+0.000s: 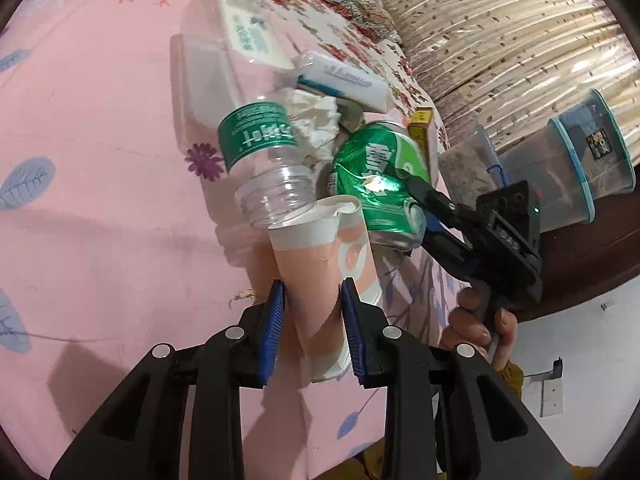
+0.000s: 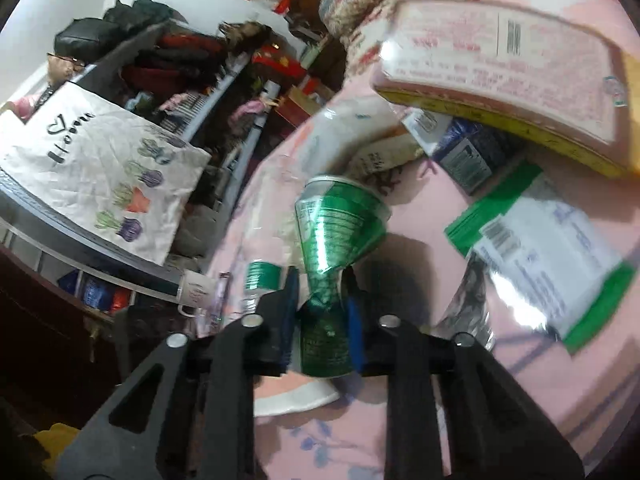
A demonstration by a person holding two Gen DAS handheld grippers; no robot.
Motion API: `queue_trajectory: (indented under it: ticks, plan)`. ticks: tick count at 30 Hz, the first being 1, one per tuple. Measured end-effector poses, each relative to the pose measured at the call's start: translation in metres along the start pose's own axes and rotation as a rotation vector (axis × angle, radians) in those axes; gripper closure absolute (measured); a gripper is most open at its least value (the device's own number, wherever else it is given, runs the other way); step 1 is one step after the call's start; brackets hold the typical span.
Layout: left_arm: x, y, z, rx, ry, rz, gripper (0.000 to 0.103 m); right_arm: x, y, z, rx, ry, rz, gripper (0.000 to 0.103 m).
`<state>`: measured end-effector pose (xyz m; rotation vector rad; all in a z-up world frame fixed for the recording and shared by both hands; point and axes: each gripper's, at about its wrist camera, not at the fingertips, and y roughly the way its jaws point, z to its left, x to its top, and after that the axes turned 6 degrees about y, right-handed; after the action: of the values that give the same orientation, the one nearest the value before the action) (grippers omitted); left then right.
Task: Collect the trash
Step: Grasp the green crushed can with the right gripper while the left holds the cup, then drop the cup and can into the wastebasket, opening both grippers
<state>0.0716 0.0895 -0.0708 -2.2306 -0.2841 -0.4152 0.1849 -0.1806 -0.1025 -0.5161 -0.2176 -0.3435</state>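
My left gripper (image 1: pixel 313 322) is shut on a pink and white paper cup (image 1: pixel 320 272), squashed between the blue pads above the pink bedsheet. A clear plastic bottle (image 1: pixel 256 148) with a green label lies with its open neck at the cup's rim. My right gripper (image 2: pixel 322 314) is shut on a crushed green can (image 2: pixel 332 248), which also shows in the left wrist view (image 1: pixel 376 184) with the right gripper (image 1: pixel 420 200) on it. A crumpled white tissue (image 1: pixel 316 124) lies behind the bottle.
White tissue packs (image 1: pixel 256 36) and a yellow box (image 1: pixel 422 128) lie on the bed farther back. Clear plastic containers (image 1: pixel 576 160) stand beside the bed. In the right wrist view, a yellow-edged packet (image 2: pixel 500 76), a green and white packet (image 2: pixel 544 248) and cluttered shelves (image 2: pixel 180 92) show.
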Motion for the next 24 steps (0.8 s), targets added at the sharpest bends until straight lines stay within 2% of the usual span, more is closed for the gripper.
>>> queue_trajectory:
  ticks: [3, 9, 12, 15, 19, 24]
  plan:
    - [-0.001, -0.003, -0.01, -0.006, 0.037, -0.003, 0.076, -0.014, -0.023, 0.015, -0.001, -0.028, -0.049, 0.083]
    - [0.002, -0.003, -0.033, -0.056, 0.087, -0.001, 0.077, -0.043, -0.095, 0.024, 0.012, -0.049, -0.229, 0.083]
    - [0.006, 0.004, -0.051, -0.048, 0.137, 0.001, 0.077, -0.056, -0.13, 0.012, -0.051, -0.046, -0.312, 0.083]
    - [0.013, 0.023, -0.076, -0.047, 0.198, 0.046, 0.077, -0.068, -0.163, -0.011, -0.113, -0.012, -0.375, 0.083]
    - [0.024, 0.056, -0.13, -0.06, 0.338, 0.096, 0.077, -0.082, -0.22, -0.049, -0.174, 0.061, -0.495, 0.083]
    - [0.036, 0.114, -0.222, -0.109, 0.544, 0.139, 0.076, -0.099, -0.305, -0.083, -0.26, 0.133, -0.706, 0.083]
